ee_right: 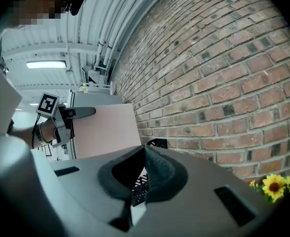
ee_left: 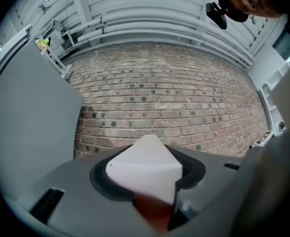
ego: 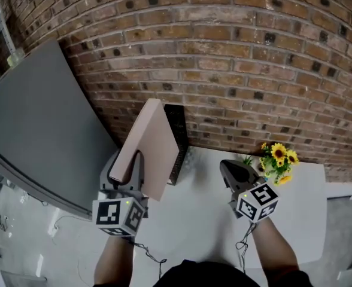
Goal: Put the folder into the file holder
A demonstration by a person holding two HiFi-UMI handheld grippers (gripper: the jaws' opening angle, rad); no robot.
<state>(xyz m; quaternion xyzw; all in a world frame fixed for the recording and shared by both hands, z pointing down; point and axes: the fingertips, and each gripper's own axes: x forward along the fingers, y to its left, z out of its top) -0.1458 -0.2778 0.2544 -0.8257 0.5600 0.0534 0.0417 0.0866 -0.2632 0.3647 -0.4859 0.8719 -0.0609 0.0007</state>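
Folder (ego: 151, 145), pale pink, is held on edge above the white table (ego: 194, 220), its lower corner clamped between the jaws of the left gripper (ego: 133, 166). A black mesh file holder (ego: 176, 141) stands just beyond that gripper's tips, against the brick wall (ego: 224, 52). The right gripper (ego: 231, 171) hangs level to the folder's right, jaws pressed together on nothing, with yellow flowers (ego: 278, 159) near its outer side.
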